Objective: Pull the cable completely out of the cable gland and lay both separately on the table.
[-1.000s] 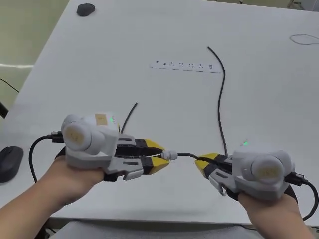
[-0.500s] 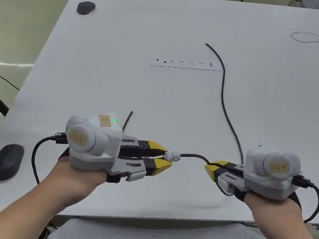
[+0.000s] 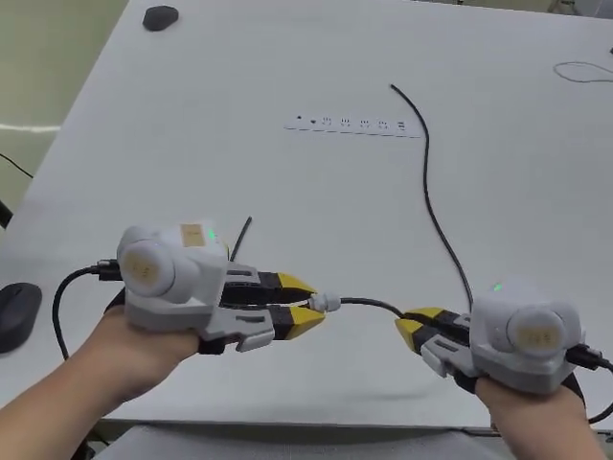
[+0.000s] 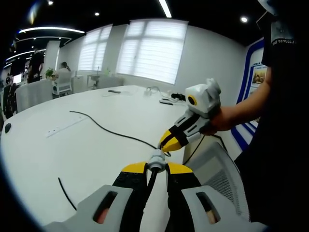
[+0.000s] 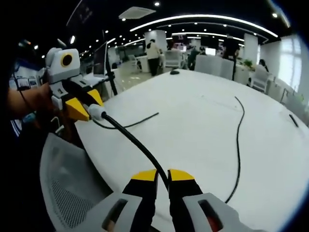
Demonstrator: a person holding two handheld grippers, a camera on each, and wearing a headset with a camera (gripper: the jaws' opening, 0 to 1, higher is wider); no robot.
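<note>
**Cable gland and cable held between two grippers above the tabletop's near edge**

The white cable gland (image 3: 324, 303) is clamped at the tips of the left gripper (image 3: 314, 303), whose yellow fingers (image 3: 292, 284) are closed on it. In the left gripper view the gland (image 4: 156, 161) is seen seated between the fingertips, with black cable running back between the fingers below it. The cable (image 3: 426, 201) is not yet out of the gland. A short span leaves the gland's front and is pinched by the closed fingers (image 3: 421, 318) of the right gripper (image 3: 410, 326), which is held apart from the left gripper. Past the right gripper the cable is laid across the white tabletop (image 3: 239, 144), and its far end is seen near a white power strip (image 3: 350, 125). In the right gripper view the cable (image 5: 130, 135) is seen rising from the fingers to the gland (image 5: 96, 112). A short black cable piece (image 3: 241, 238) lies behind the left gripper.
</note>
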